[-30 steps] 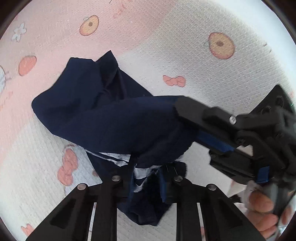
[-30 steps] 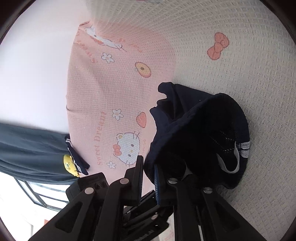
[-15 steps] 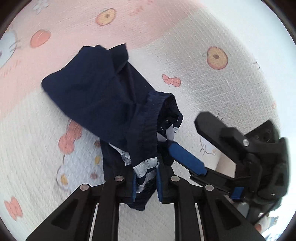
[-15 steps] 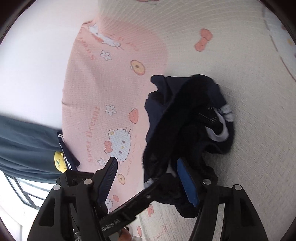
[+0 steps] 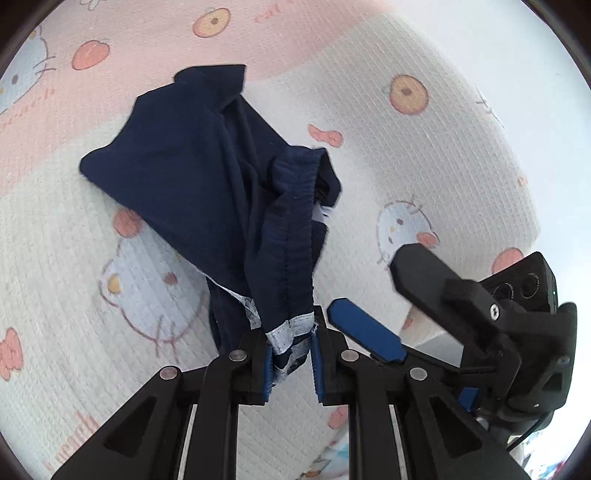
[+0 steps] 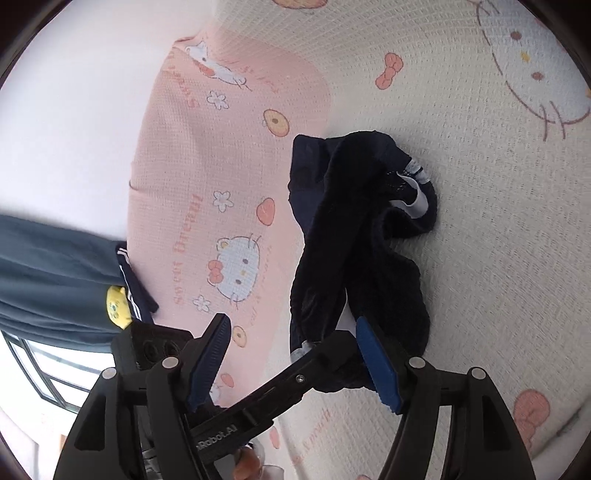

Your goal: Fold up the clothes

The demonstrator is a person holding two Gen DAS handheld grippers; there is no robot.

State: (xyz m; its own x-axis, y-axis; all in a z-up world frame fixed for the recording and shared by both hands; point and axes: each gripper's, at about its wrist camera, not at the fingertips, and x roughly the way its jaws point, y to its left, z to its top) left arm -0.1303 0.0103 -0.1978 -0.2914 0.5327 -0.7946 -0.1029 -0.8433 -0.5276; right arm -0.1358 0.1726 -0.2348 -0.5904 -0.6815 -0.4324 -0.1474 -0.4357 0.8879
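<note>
Navy shorts (image 5: 207, 192) | right gripper (image 6: 295, 354) jaws just opened, released | left gripper (image 5: 290, 363) clamped

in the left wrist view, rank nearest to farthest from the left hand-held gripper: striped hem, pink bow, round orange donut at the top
From the left hand-held gripper:
1. Striped hem of the navy garment: clamped between its fingers.
2. Pink bow: mid-frame, right of the garment.
3. Round orange donut: top edge, on the pink band.

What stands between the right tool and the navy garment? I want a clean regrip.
The left tool, shut on the striped edge of the navy garment, crosses between the jaws of the right tool, which have just been opening and press no cloth. Nothing else visible intervenes.
</note>
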